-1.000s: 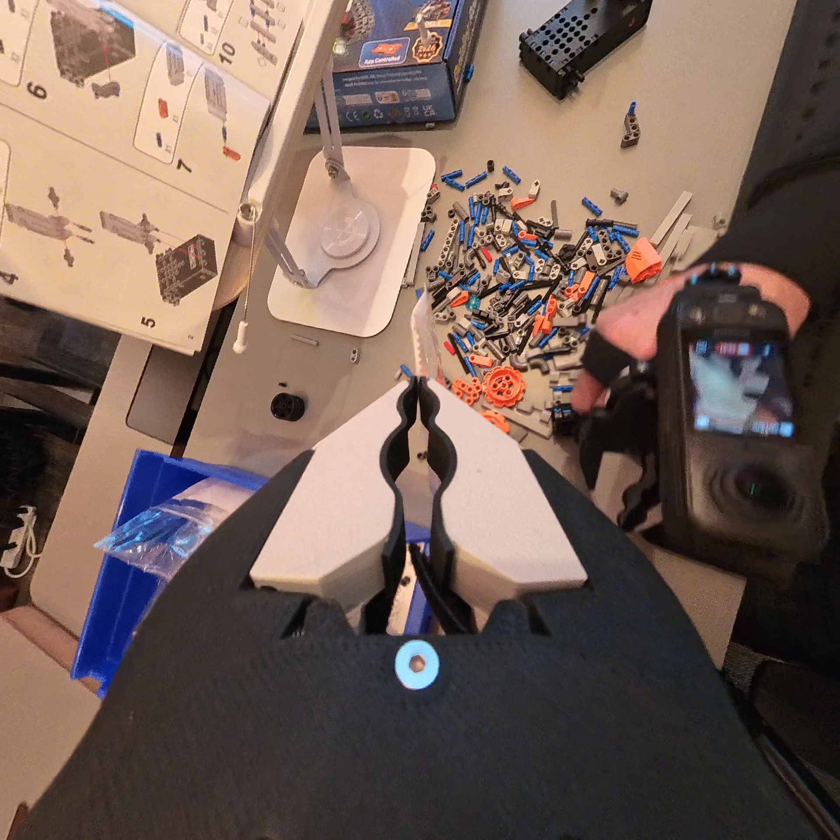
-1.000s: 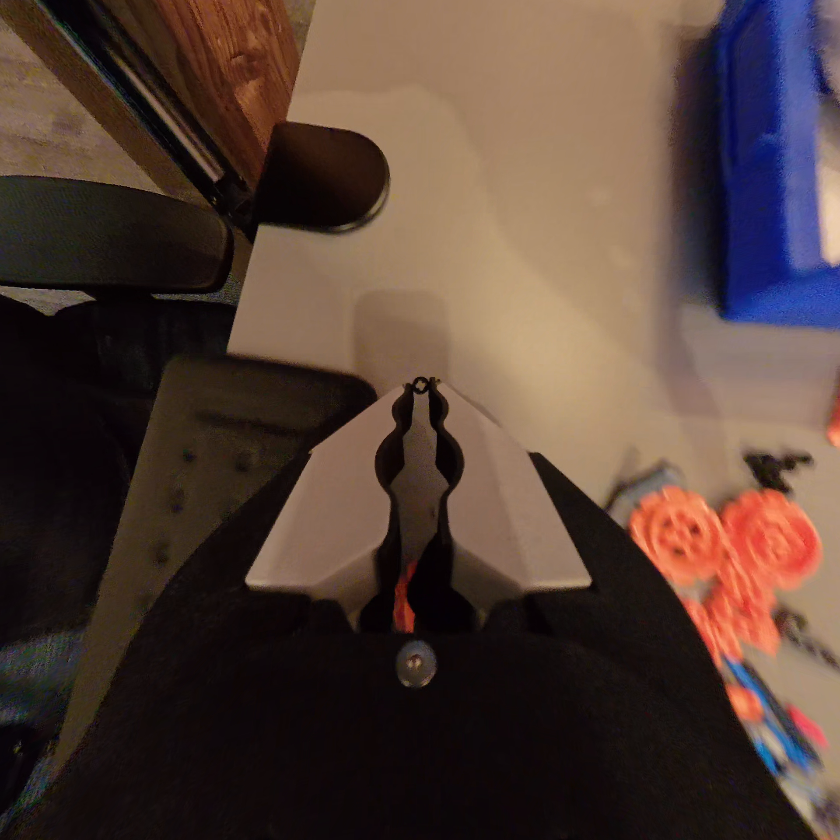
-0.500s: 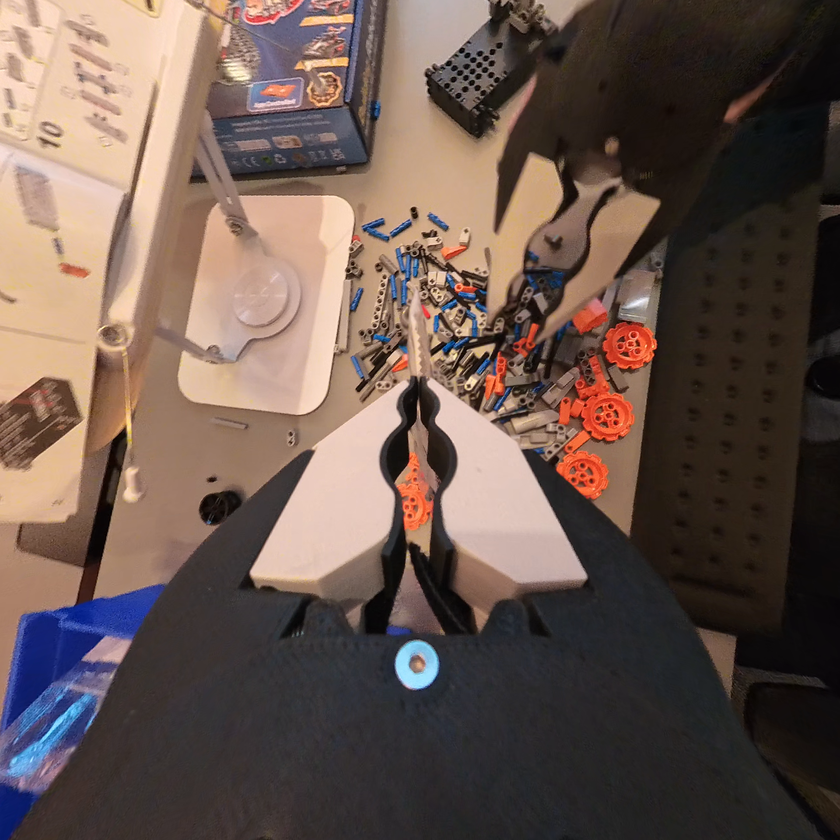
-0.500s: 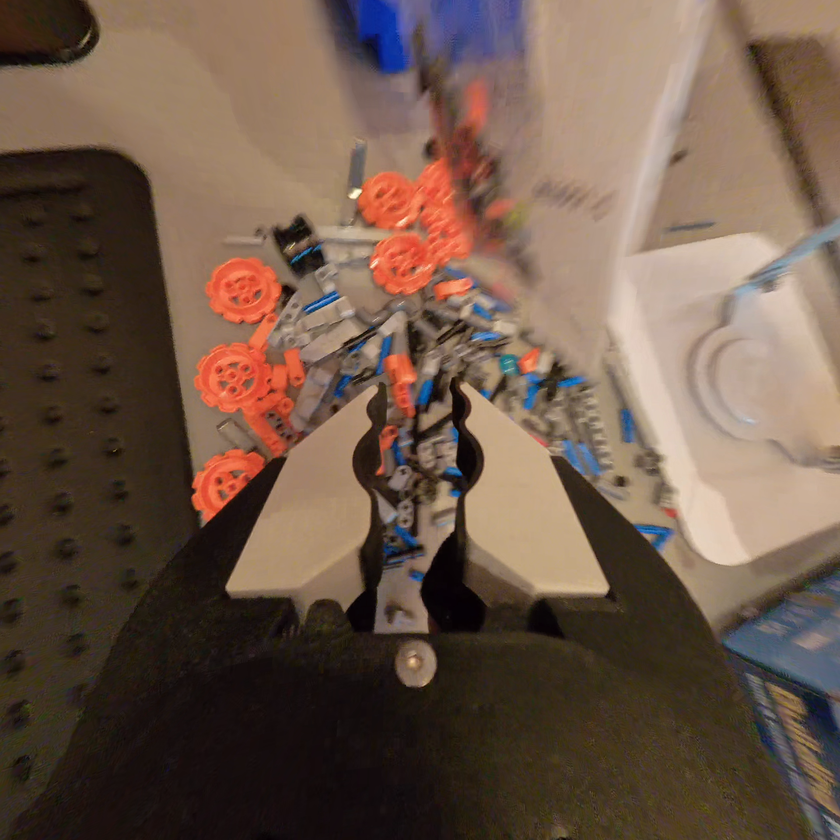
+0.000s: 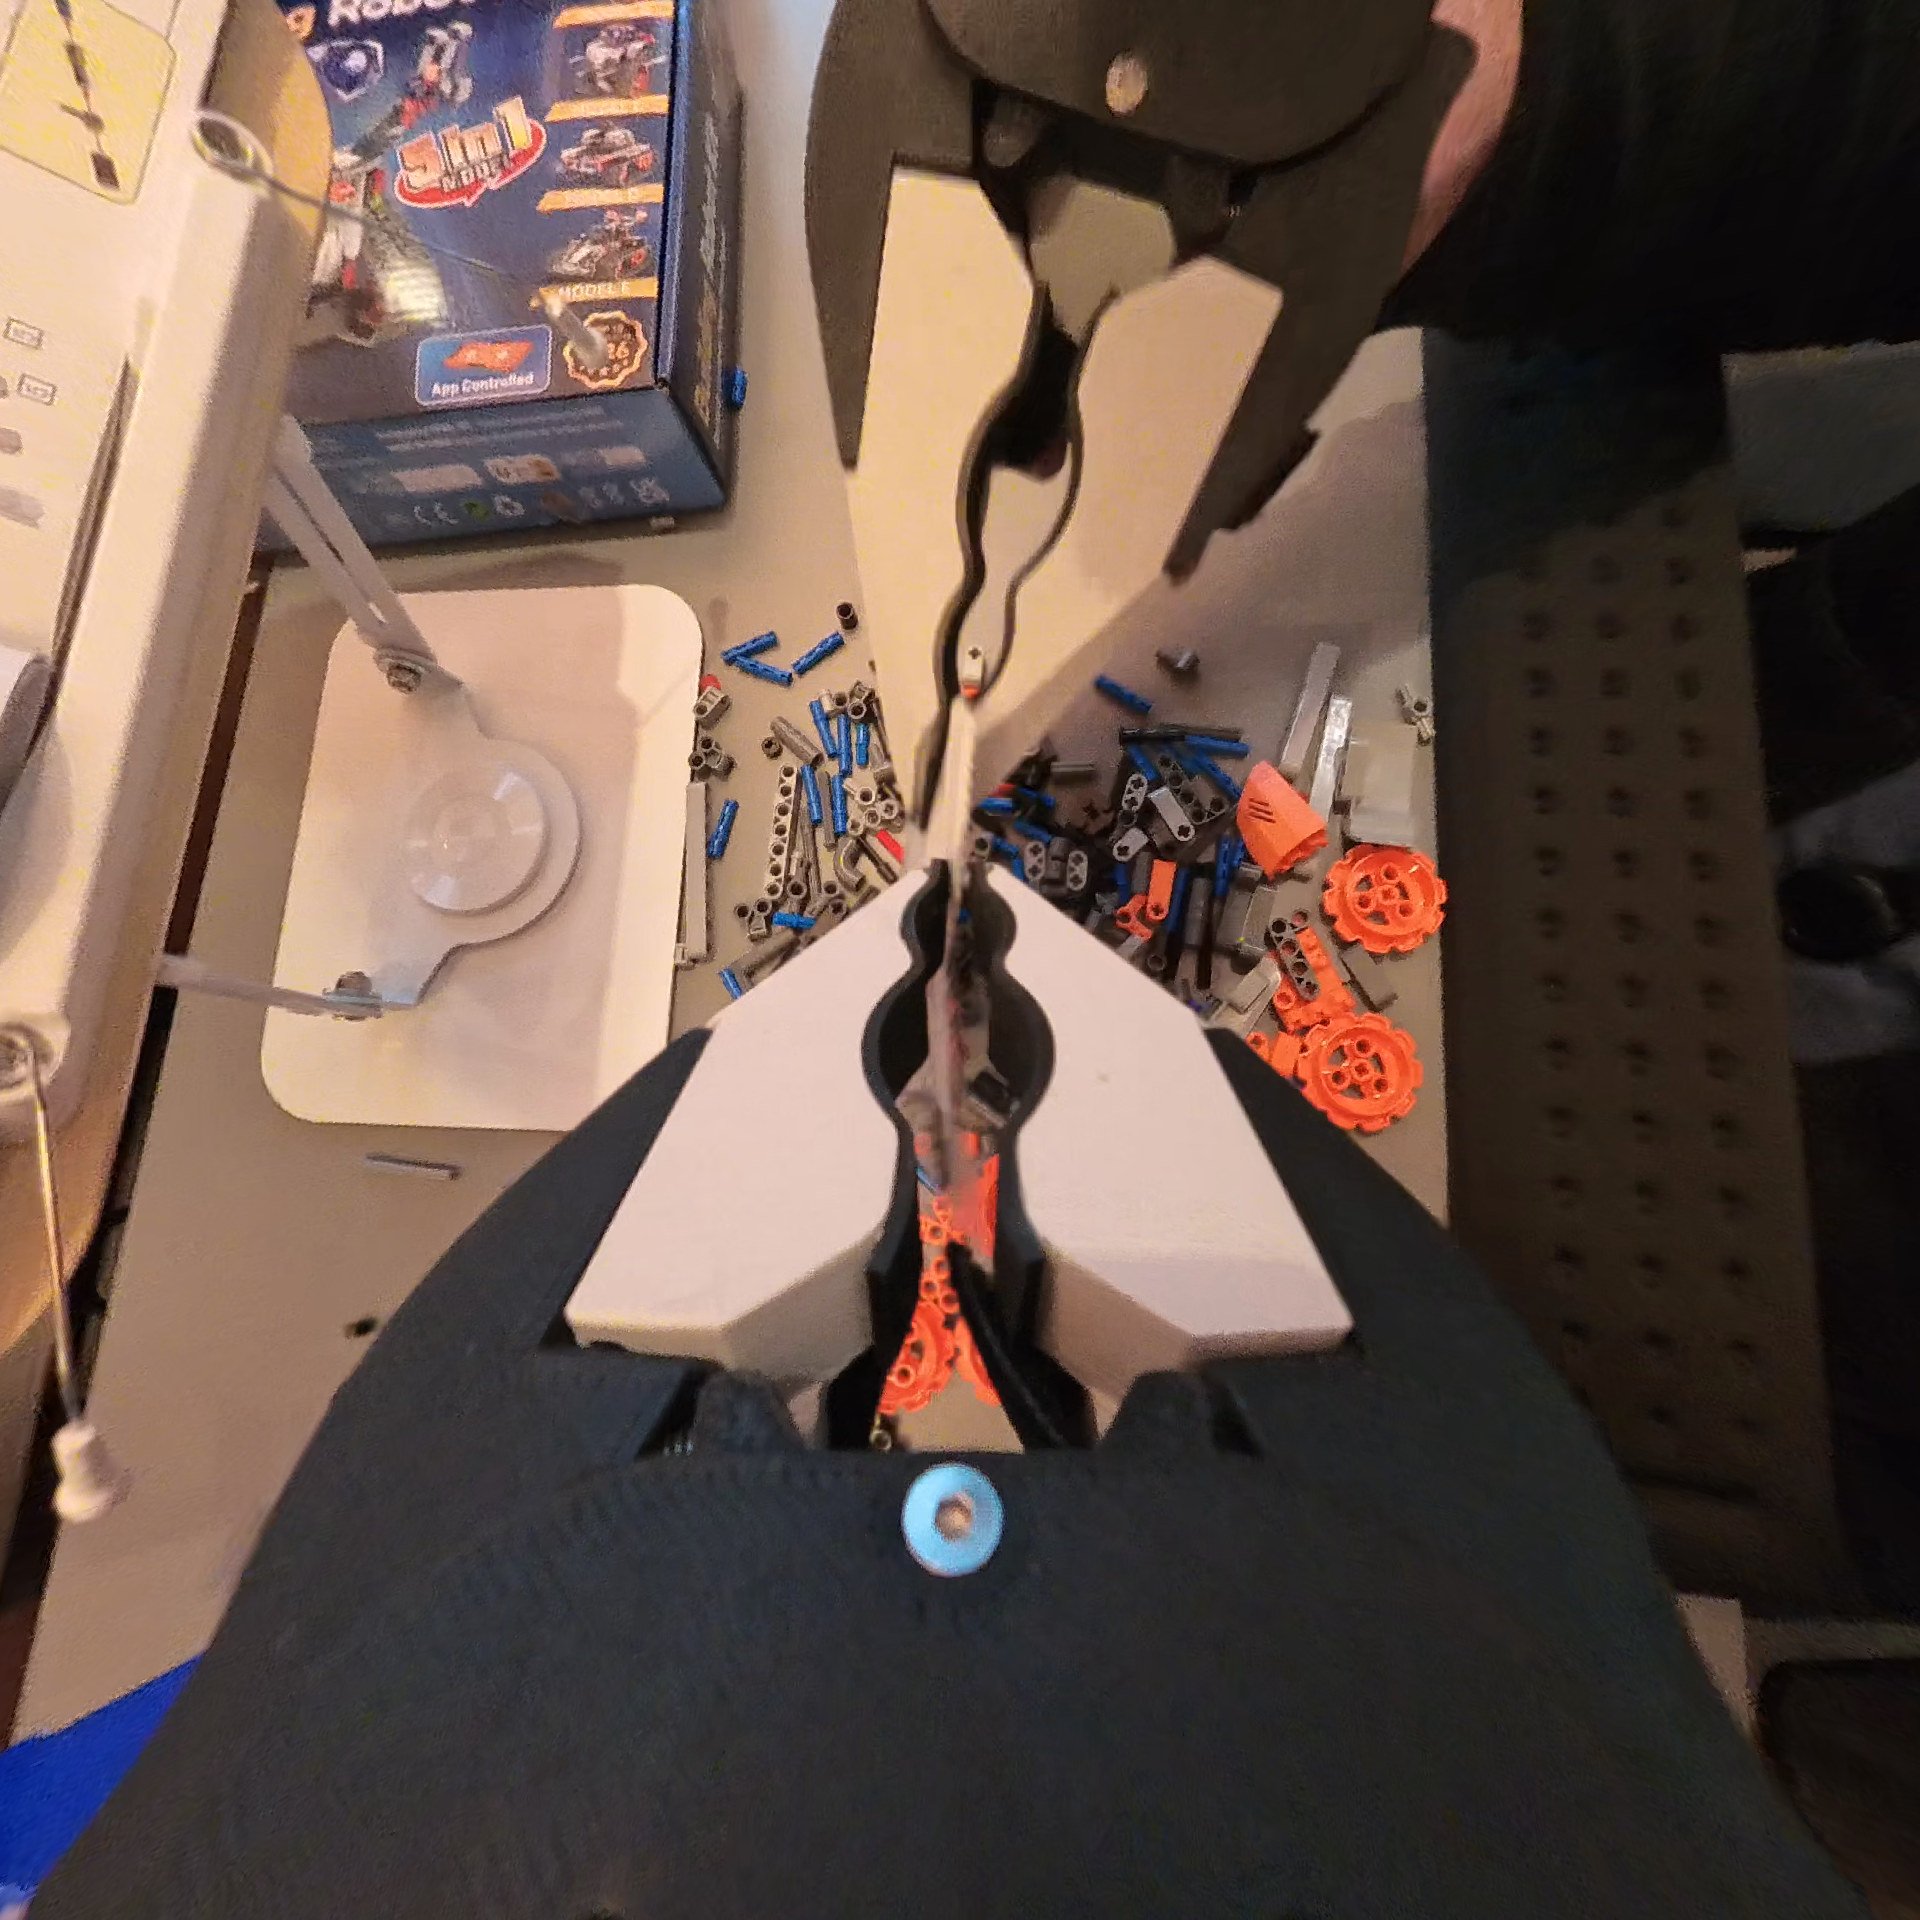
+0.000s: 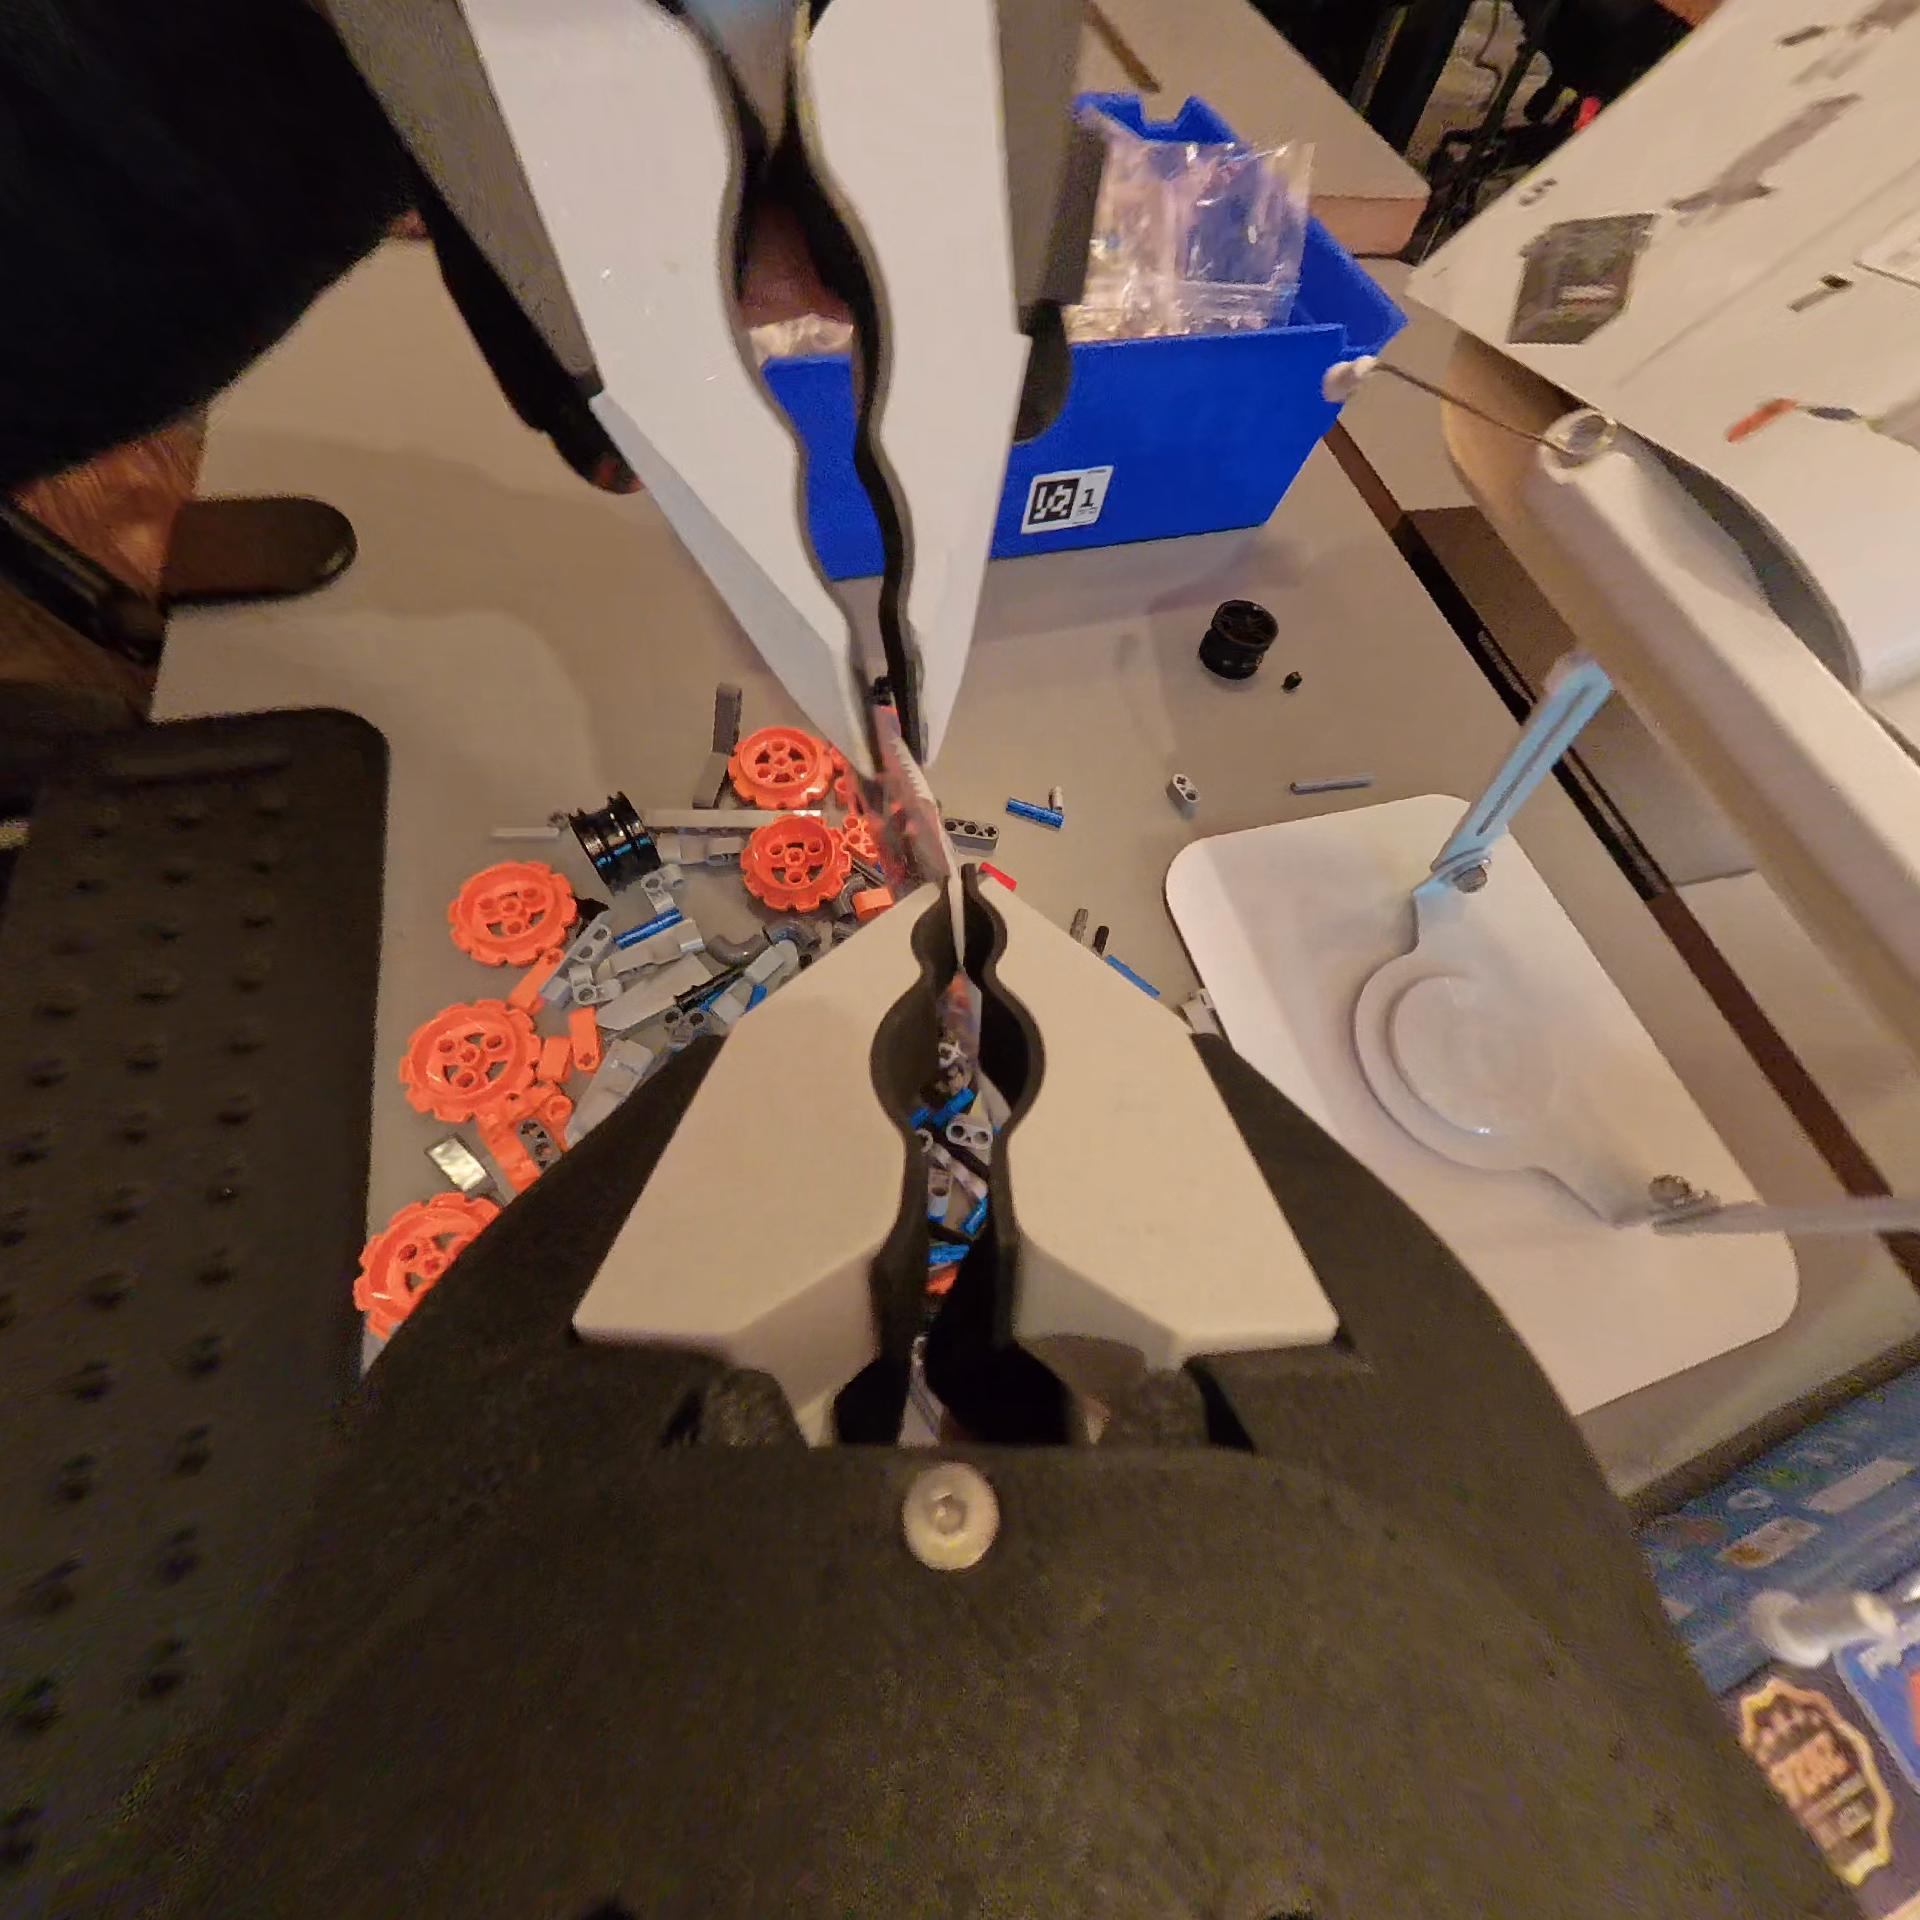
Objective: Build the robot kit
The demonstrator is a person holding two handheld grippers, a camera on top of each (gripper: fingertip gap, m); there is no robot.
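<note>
Grey table point(image 5: 312, 1247) fills both views, strewn with a pile point(image 5: 1143, 831) of small blue, grey and black building parts and several orange gears point(image 5: 1382, 899). A black studded mat point(image 5: 1610, 935) lies along one side of the pile, and a white stand base point(image 5: 468, 935) sits on the other. A printed blue box point(image 5: 499, 312) stands beyond the base, and a blue bin point(image 6: 1174, 436) holding plastic bags sits at the far edge in the right wrist view.

We hold both grippers tip to tip above the pile. The left gripper point(image 5: 948, 883) has its fingers pressed together on a thin clear bag point(image 5: 948, 800), which we see edge-on. The film runs back through the gap between the fingers. The right gripper point(image 6: 961, 883) faces it from the other side, its fingers likewise closed on the same bag, just beside the left tips. The bag hangs between the two, off the table and directly over the parts. Its notched edge shows in the right wrist view.

We judge the hold delicate, since slick film is pinched only at the very tips. An even squeeze on both sides, with the tips kept in line, would keep the film from sliding out. We cannot tell whether anything is inside the bag.
</note>
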